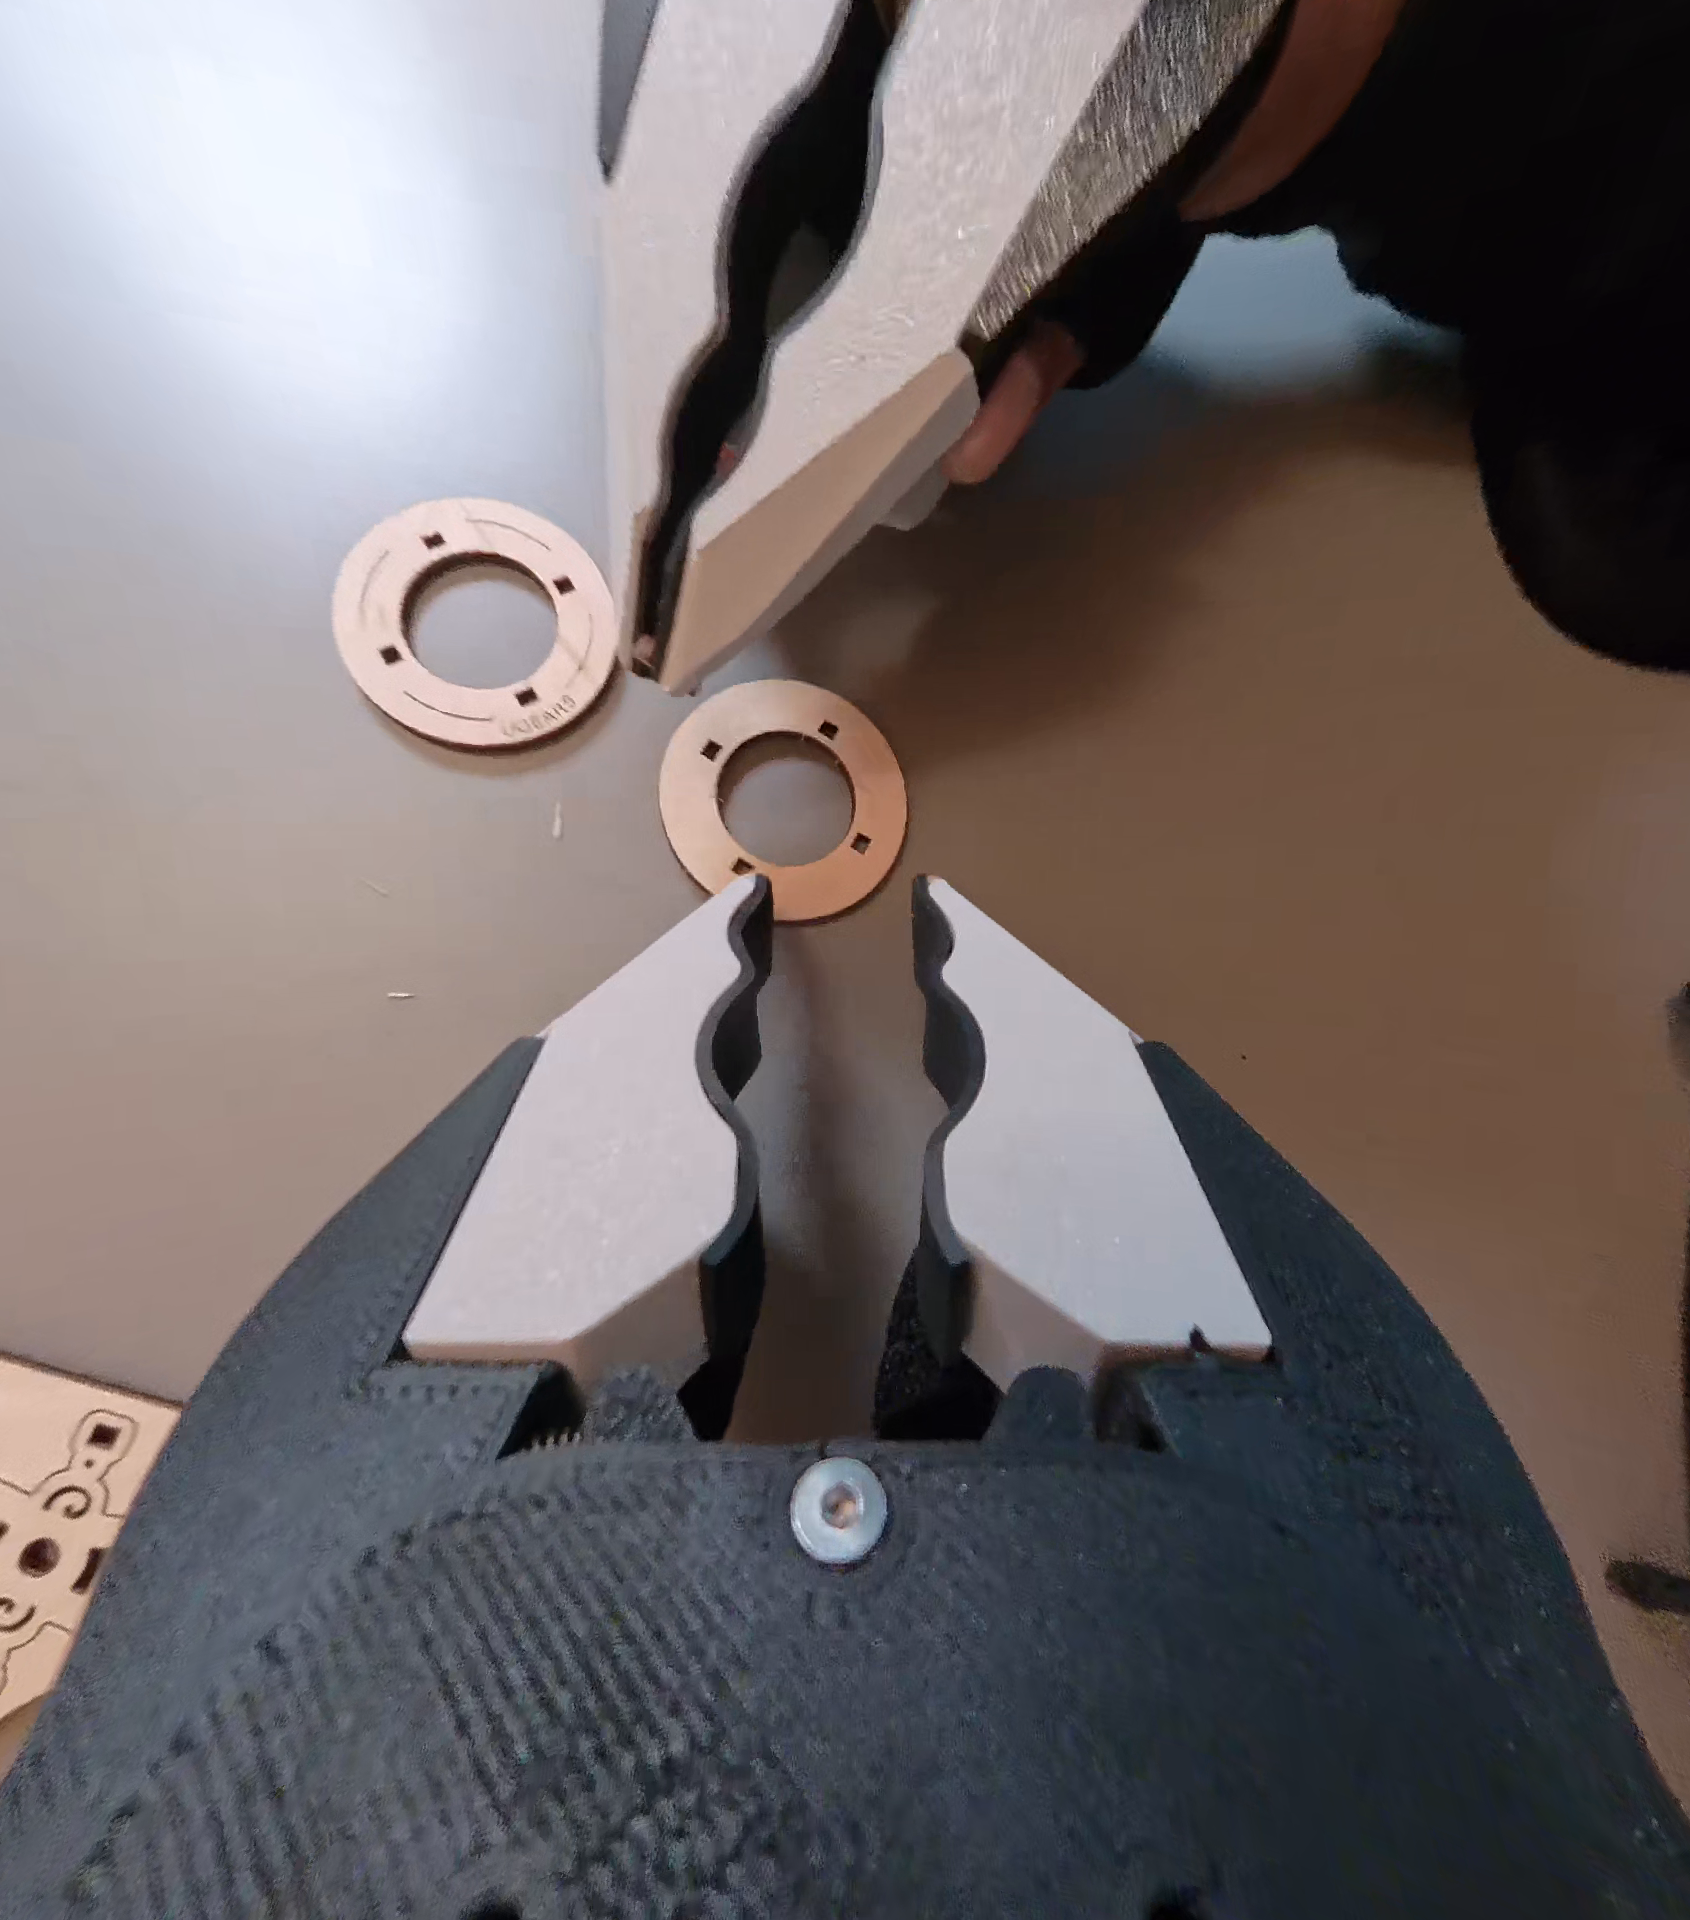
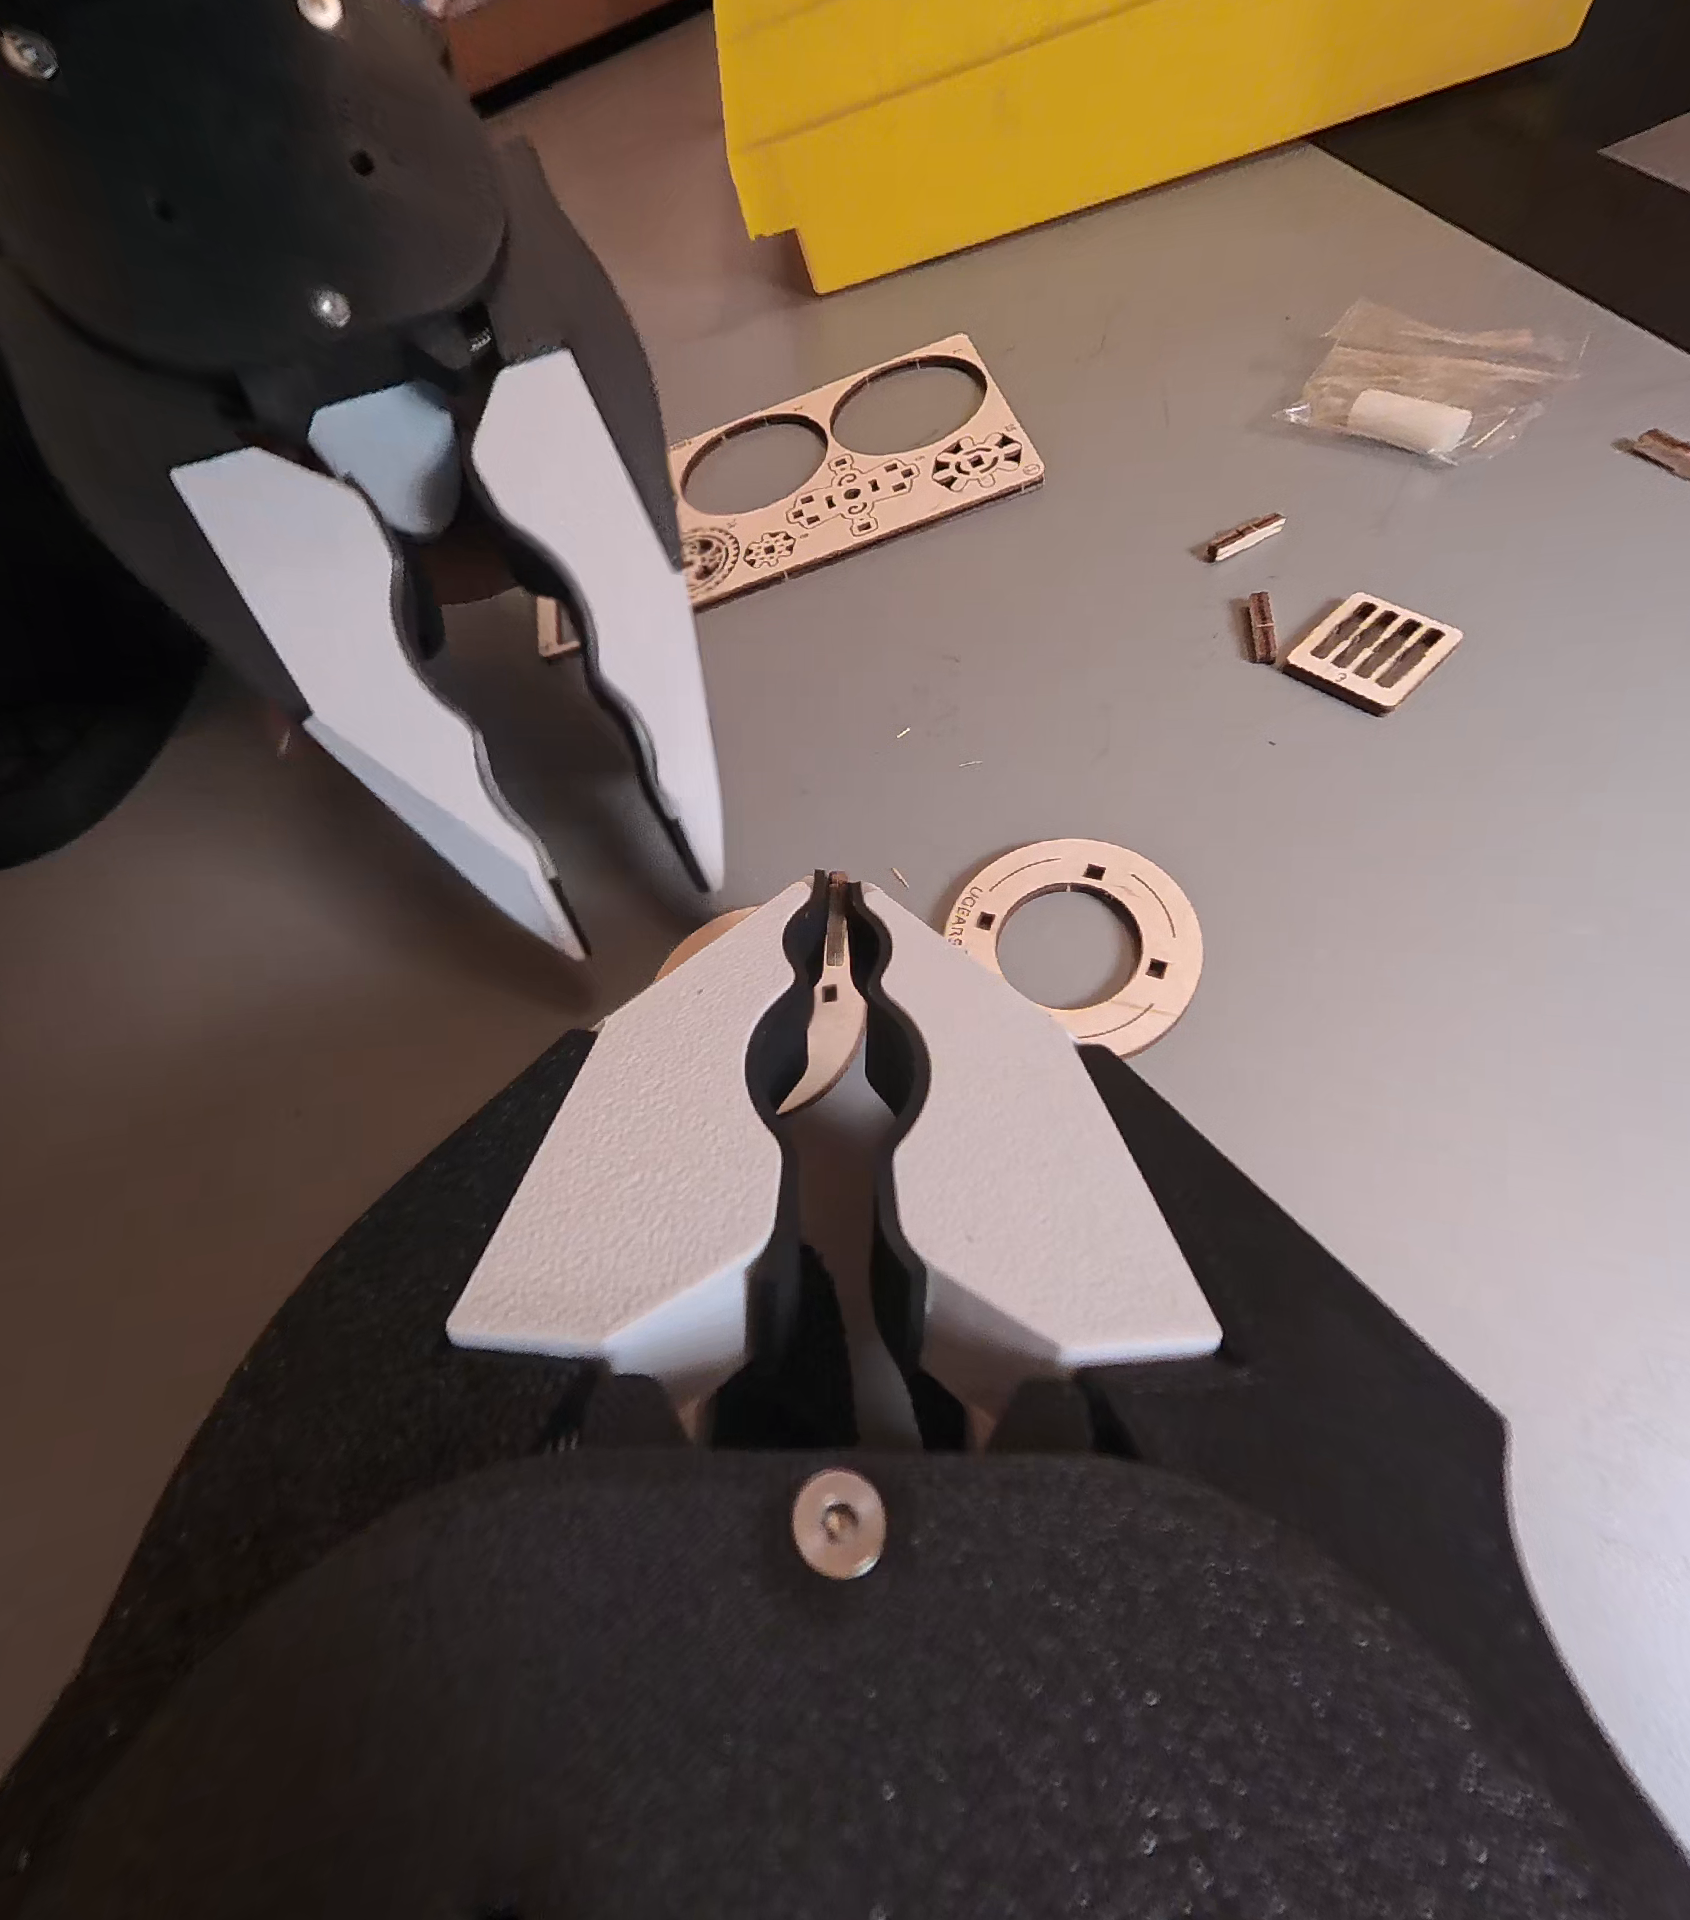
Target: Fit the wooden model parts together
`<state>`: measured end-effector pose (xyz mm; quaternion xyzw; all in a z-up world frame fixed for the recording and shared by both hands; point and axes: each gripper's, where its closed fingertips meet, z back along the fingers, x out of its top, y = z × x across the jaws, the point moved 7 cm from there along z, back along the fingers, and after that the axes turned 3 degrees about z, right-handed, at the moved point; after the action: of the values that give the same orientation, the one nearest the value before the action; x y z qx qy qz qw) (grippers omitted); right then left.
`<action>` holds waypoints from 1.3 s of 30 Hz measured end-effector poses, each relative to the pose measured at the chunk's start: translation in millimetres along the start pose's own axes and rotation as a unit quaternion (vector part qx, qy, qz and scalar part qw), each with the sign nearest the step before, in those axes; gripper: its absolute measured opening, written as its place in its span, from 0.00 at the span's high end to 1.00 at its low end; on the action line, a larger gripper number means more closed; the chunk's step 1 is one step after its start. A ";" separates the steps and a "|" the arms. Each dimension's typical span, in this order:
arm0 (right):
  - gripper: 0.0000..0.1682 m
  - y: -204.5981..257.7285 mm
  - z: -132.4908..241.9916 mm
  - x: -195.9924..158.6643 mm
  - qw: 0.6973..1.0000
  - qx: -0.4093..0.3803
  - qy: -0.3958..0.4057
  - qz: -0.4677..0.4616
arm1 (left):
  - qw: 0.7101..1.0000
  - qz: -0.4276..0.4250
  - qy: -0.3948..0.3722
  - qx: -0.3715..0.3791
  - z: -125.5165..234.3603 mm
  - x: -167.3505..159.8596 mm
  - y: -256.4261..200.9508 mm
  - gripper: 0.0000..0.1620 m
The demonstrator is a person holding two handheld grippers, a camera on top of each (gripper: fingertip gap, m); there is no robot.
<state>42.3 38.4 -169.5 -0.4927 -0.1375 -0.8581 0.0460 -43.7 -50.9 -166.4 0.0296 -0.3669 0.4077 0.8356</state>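
Curved wooden blade (image 2: 825, 1023) pinched lengthwise between right gripper (image 2: 839, 891) jaws, tip toward camera; left gripper (image 1: 841, 899) jaws spread.

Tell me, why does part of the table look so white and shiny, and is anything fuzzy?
Left wrist view: pale glare on the table at upper left, and the right gripper looks slightly smeared. Right wrist view: the left gripper looks slightly soft.

1. My left hand-held gripper (image 1: 841, 904) hovers just before the smaller ring (image 1: 784, 800) on the tabletop (image 1: 197, 312).
2. The larger ring (image 1: 475, 621) lies near it, to its left and farther from me.
3. My right hand-held gripper (image 1: 649, 655) comes down between the two rings, pinching a thin wooden piece (image 2: 833, 997).
4. The punched sheet (image 2: 851, 468) lies beyond the rings in my right view.
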 end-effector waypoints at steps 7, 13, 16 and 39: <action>1.00 2.4 -3.6 -3.2 1.000 0.004 0.013 0.018 | 0.993 -0.101 -0.037 0.055 -6.8 3.2 8.3 0.71; 0.99 5.7 -6.1 -3.6 0.999 0.008 0.018 0.033 | 0.990 -0.123 -0.023 0.058 -17.0 1.5 5.7 0.72; 1.00 7.7 -6.9 -3.4 0.999 0.008 0.020 0.046 | 0.991 -0.122 -0.011 0.061 -16.1 0.8 4.0 0.76; 1.00 18.5 24.3 34.9 0.965 0.151 -0.205 -0.066 | 0.957 0.007 -0.274 -0.099 30.6 32.7 5.7 0.95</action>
<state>48.7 29.4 -124.5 -0.6350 -0.3039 -0.7094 0.0339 -52.7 -36.3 -124.7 0.0545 -0.6204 0.3511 0.6992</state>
